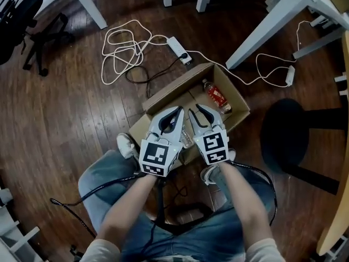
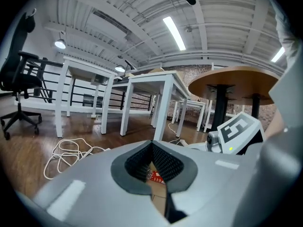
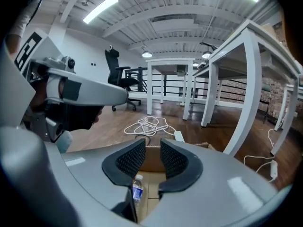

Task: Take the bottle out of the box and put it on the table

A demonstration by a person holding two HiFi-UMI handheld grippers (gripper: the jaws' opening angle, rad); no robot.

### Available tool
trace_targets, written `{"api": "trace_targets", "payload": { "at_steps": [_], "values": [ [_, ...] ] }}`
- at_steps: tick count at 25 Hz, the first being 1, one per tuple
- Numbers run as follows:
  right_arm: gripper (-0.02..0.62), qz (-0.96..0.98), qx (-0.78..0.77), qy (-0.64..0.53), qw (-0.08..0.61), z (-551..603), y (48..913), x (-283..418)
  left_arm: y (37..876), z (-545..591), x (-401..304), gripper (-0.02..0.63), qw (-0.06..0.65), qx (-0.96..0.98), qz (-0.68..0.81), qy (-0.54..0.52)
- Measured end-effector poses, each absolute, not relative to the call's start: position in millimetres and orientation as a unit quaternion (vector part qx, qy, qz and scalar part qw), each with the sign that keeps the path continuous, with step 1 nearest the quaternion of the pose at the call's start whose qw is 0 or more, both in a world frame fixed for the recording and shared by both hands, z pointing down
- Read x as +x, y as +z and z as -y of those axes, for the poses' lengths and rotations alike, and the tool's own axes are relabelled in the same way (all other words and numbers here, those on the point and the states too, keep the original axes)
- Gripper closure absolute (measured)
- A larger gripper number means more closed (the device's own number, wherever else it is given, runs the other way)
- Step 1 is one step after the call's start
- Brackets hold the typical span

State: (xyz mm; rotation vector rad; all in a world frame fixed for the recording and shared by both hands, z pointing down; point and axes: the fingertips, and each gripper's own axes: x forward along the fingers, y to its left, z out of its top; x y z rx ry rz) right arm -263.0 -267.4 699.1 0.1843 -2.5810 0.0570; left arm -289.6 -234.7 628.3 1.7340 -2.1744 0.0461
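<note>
Sitting over an open cardboard box [image 1: 174,87] on the dark wooden floor [image 1: 65,119], holding the left gripper [image 1: 175,113] and the right gripper [image 1: 199,112] side by side, close together, above the box's near half, both pointing forward and somewhat downward. Clenching the left fingers [image 2: 137,163] tip to tip, grasping nothing, leaving only a small opening behind the tips. Sighting through that opening a red-labelled bottle [image 2: 156,176] lying on its side on the box bottom, ahead of and below the left fingers. Holding the right fingers [image 3: 130,160] released, narrowly apart, pads touching nothing, framing the box's far wall between them. Hovering the right fingers above a clear bottle with a blue label [image 3: 137,189], also lying inside the box, white cap pointing ahead, beneath and slightly left of the gap. Facing, beyond both pairs of fingers, a looped white cable [image 3: 147,126] and a white power strip [image 1: 179,49] on the floor past the box, with white table legs [image 1: 262,31] standing farther ahead.
</note>
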Motion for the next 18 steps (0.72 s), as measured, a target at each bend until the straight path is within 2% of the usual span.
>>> {"api": "trace_targets", "payload": {
  "at_steps": [13,17,18],
  "values": [
    [0.446,0.925,0.047,0.086,0.367,231.0,839.3,-264.6,739.7,209.4,-281.9,0.615,0.252,0.606,0.751,0.067],
    [0.362,0.882,0.022,0.123,0.455,206.5,902.9,-258.1,760.8,202.9,-272.2,0.615,0.273,0.602,0.747,0.066],
    [0.322,0.870,0.019,0.131,0.475,203.1,915.9,-258.7,763.1,201.7,-272.3,0.615,0.275,0.600,0.749,0.066]
  ]
}}
